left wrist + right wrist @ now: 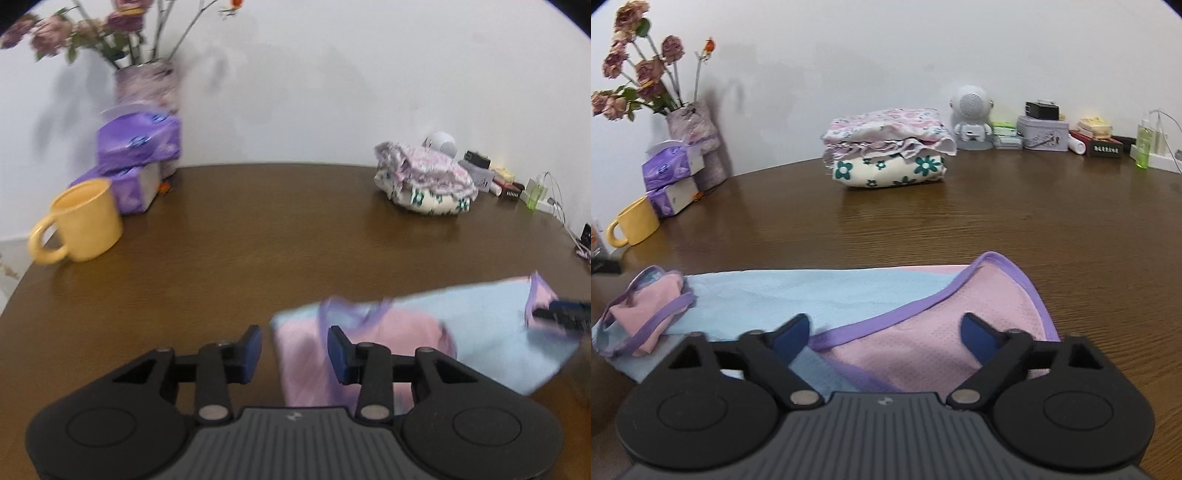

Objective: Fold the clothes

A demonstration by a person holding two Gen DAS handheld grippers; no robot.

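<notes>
Between the wide-open, empty right claw [884, 334] lies a floppy pink-and-blue mesh garment [923, 343]; I'd pinch its purple trim.

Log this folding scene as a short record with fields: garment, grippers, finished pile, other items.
garment: pink and blue garment with purple trim, lying partly folded on the wooden table
left gripper: jaws open, over the garment's edge, gripping nothing
right gripper: jaws open, over the pink panel
finished pile: folded floral clothes stacked near the wall
other items: yellow mug, tissue packs, vase of flowers
</notes>
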